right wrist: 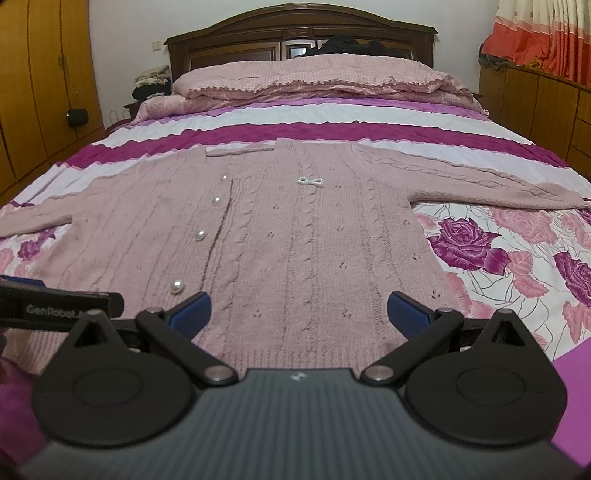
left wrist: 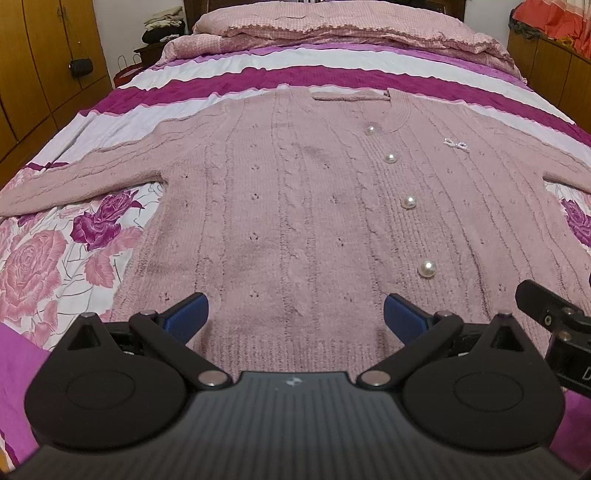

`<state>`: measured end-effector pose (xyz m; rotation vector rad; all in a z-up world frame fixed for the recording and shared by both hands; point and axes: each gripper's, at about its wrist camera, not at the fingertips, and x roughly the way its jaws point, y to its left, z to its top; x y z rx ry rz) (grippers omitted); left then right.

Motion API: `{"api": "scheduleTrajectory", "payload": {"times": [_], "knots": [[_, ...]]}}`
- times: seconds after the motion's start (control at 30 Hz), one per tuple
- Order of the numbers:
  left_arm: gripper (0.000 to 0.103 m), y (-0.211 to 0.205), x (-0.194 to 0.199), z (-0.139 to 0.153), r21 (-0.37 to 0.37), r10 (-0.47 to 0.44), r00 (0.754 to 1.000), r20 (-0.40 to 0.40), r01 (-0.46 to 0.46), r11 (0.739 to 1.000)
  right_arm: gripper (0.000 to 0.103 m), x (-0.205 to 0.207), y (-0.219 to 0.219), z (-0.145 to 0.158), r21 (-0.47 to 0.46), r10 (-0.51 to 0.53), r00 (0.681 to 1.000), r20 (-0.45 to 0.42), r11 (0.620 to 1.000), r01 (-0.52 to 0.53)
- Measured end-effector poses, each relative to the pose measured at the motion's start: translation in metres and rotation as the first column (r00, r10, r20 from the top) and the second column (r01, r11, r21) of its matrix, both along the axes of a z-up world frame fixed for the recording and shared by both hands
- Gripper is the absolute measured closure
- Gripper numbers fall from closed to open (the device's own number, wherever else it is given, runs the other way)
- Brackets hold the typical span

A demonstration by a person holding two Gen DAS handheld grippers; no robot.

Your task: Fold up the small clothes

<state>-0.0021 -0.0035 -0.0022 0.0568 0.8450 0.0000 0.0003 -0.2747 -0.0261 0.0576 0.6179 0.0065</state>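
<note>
1. Striped and rose-printed bed (left wrist: 44, 258) (right wrist: 517, 258) fills both views, headboard (right wrist: 299, 33) at the far end, wardrobe (left wrist: 40, 66) along the left side, wooden cabinet (right wrist: 535, 107) along the right.
2. Pink duvet (right wrist: 314, 79) heaped across the far end of the bed, just under the headboard.
3. Dusty-pink cable-knit cardigan (left wrist: 288, 206) (right wrist: 314, 240) spread flat, front up, across the middle of the bed; hem toward the near edge, neckline toward the duvet, sleeves stretched out toward the left and right edges.
4. Left gripper (left wrist: 295, 315) low over the hem, left of the button line; jaws spread wide, blue pads (left wrist: 190, 314) either side of bare knit, gripping nothing.
5. Right gripper (right wrist: 299, 314) low over the hem on the cardigan's other half; jaws likewise wide apart, pads (right wrist: 408, 312) clear of each other, nothing held. Each gripper's body shows at the edge of the other's view, so close side by side.
6. Four pearl buttons (left wrist: 409, 202) (right wrist: 200, 235) run in a line from neckline toward hem, the nearest lying just ahead of the grippers.
7. Small beaded bow (left wrist: 457, 144) (right wrist: 310, 181) pinned on the chest, right of the buttons, near the neckline.
</note>
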Motion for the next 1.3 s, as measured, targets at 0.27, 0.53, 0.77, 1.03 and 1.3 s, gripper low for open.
{"api": "scheduleTrajectory", "payload": {"times": [0.27,0.53,0.77,1.03,1.3], "knots": [[0.000,0.0000,-0.0001,-0.0004,0.000,-0.001,1.000,0.001,0.001,1.000,0.000,0.0006,0.0015,-0.0013,-0.001,0.003,1.000,-0.001,1.000,-0.003],[0.000,-0.0002,-0.0001,-0.0001,0.001,0.000,1.000,0.001,0.000,1.000,0.000,0.0009,0.0014,-0.0009,-0.003,0.003,1.000,0.002,1.000,-0.003],[0.000,-0.0004,-0.0004,-0.0004,0.001,0.000,1.000,0.001,0.000,1.000,0.000,0.0008,0.0018,-0.0008,-0.005,0.006,1.000,0.002,1.000,-0.006],[0.000,-0.0005,-0.0003,-0.0003,0.002,0.001,1.000,0.001,-0.001,1.000,0.000,0.0003,0.0017,-0.0007,-0.005,0.009,1.000,0.002,1.000,-0.009],[0.000,-0.0002,0.0001,0.0001,-0.001,0.002,1.000,0.001,-0.002,1.000,0.000,-0.0002,0.0019,-0.0005,-0.007,0.013,1.000,0.003,1.000,-0.013]]}}
